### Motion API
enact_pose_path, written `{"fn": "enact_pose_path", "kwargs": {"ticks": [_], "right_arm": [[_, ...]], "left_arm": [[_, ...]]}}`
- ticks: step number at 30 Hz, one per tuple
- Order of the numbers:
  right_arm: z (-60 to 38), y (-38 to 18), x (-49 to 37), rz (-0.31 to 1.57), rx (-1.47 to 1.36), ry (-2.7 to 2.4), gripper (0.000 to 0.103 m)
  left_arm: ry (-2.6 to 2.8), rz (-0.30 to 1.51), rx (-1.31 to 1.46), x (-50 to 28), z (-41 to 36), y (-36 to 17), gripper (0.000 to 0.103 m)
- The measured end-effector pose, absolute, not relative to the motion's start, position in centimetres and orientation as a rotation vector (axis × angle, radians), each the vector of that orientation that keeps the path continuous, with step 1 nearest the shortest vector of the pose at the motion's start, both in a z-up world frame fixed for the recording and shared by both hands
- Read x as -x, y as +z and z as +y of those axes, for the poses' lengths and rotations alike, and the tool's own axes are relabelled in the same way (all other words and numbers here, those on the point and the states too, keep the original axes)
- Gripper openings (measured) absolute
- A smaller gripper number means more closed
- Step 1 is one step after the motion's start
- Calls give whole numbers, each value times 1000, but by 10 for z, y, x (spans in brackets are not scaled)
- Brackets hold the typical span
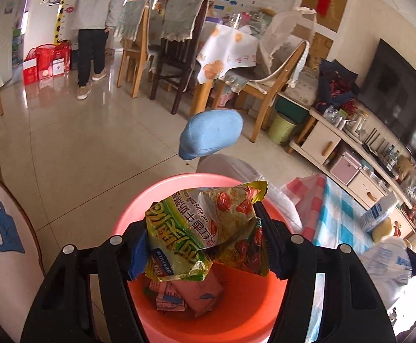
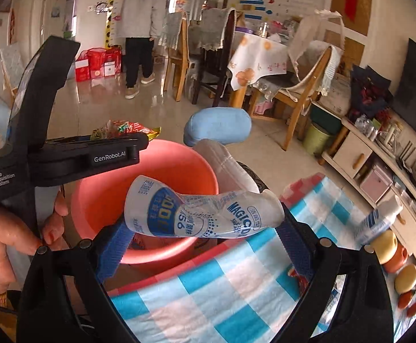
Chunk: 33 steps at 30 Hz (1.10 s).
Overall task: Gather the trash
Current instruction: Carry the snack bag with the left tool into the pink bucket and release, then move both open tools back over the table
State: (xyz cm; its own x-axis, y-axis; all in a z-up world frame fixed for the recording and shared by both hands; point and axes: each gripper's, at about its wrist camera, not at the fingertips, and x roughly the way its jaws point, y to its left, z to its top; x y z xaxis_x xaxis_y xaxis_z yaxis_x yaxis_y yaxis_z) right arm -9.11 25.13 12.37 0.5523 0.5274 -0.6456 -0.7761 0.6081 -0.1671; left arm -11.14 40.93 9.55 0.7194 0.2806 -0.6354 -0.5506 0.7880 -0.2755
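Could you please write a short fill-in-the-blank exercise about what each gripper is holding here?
1. The left gripper holds a crumpled ____ and yellow snack wrapper.
2. That wrapper hangs over the ____ basin.
3. The right gripper grips a crushed white and blue ____.

Missing words: green; pink; wrapper

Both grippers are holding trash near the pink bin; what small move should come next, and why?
Probably open the left gripper: its snack wrapper hangs directly over the pink bin, which already holds trash. The right gripper, with its white packet, sits nearer the rim.
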Motion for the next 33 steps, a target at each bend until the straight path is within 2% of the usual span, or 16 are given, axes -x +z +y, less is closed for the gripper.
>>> {"fn": "enact_pose_path", "kwargs": {"ticks": [3,6,7,8,10,23,33], "right_arm": [[279,105,87,595,544,822,95],[297,87,89,591,622,857,95],[303,82,90,592,648,874,95],[306,77,93,588,674,881,95],[305,70,100,558,709,875,98],[267,84,92,584,516,766,99],[206,87,94,661,343,622,99]], "left_arm": [[495,617,513,112,417,88,66],[519,633,529,112,422,81,72],[520,635,532,113,424,80,74],[521,635,537,114,425,79,85],[527,625,535,115,423,80,92],[486,652,524,107,411,79,94],[407,669,404,90,373,84,94]]}}
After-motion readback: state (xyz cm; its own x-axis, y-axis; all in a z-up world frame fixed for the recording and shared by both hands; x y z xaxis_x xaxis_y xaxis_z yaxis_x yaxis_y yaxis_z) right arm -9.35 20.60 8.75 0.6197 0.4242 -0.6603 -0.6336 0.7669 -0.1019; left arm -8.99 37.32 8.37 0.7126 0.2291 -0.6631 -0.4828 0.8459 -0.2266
